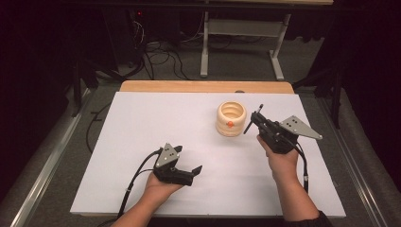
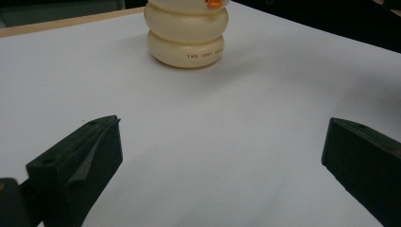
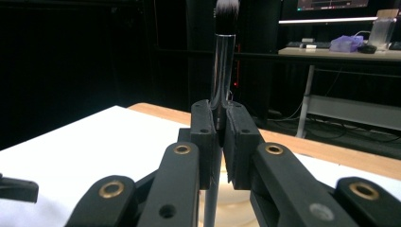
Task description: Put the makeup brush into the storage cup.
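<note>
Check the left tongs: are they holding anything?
No, the left tongs stand wide open over bare table, with the cream holder well beyond them.

The left tool [image 1: 189, 171] is black, with a grey three-cornered plate on top that carries small dark screws, and a black cable trails from its rear. Its two jaws are thick black blocks with slanted faces. The right tool [image 1: 253, 120] is also black and has the same grey plate with dark holes, and a black cable behind it. Its linkage arms are black with round brass-coloured pins. A dark sleeve edge is behind the right tool.
</note>
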Available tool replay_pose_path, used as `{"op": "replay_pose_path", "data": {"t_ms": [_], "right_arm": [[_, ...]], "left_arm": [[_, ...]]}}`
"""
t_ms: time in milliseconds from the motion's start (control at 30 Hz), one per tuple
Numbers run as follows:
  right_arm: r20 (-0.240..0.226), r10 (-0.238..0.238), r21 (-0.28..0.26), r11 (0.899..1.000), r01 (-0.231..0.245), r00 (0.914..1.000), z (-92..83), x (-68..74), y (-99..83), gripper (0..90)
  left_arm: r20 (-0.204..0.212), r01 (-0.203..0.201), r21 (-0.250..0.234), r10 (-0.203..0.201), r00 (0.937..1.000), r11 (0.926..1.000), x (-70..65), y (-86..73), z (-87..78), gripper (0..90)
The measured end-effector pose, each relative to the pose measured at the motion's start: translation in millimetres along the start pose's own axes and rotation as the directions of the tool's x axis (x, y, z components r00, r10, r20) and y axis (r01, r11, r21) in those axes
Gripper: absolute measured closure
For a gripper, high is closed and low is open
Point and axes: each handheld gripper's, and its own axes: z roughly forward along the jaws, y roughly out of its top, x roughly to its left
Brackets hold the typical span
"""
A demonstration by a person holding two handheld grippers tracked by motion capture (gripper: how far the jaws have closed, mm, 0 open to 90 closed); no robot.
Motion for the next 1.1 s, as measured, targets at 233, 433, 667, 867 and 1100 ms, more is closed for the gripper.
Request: {"op": "replay_pose_path", "data": {"t_ms": [233, 433, 667, 867, 1100], "right_arm": [[0.012, -0.024, 0.004, 1.0, 0.024, 0.9996, 6.1, -1.8, 11.5, 85.7], [0.024, -0.022, 0.0, 1.0, 0.022, 0.9995, 13.2, -1.9, 20.8, 85.7], [0.036, -0.039, -0.005, 0.999, 0.039, 0.9986, 22.7, -2.9, 29.3, 85.7], [0.041, -0.04, -0.003, 0.999, 0.04, 0.9984, 30.1, -2.8, 33.1, 85.7], [0.044, -0.045, 0.0, 0.999, 0.045, 0.998, 39.7, -2.2, 35.2, 85.7]], "left_arm": [[-0.002, -0.002, 0.0, 0.002, 1.0, 1.0, 0.0, 0.4, -1.2, 0.8], [-0.002, -0.001, -0.003, 0.001, 1.0, 1.0, 0.5, 0.8, -1.9, 0.8], [-0.003, 0.001, -0.008, -0.001, 1.0, 1.0, 1.2, 1.7, -3.6, 0.9], [-0.002, 0.001, -0.012, -0.001, 1.0, 0.9999, 1.8, 2.5, -5.5, 0.9], [-0.002, 0.004, -0.017, -0.004, 1.0, 0.9999, 2.5, 3.0, -6.7, 0.9]]}}
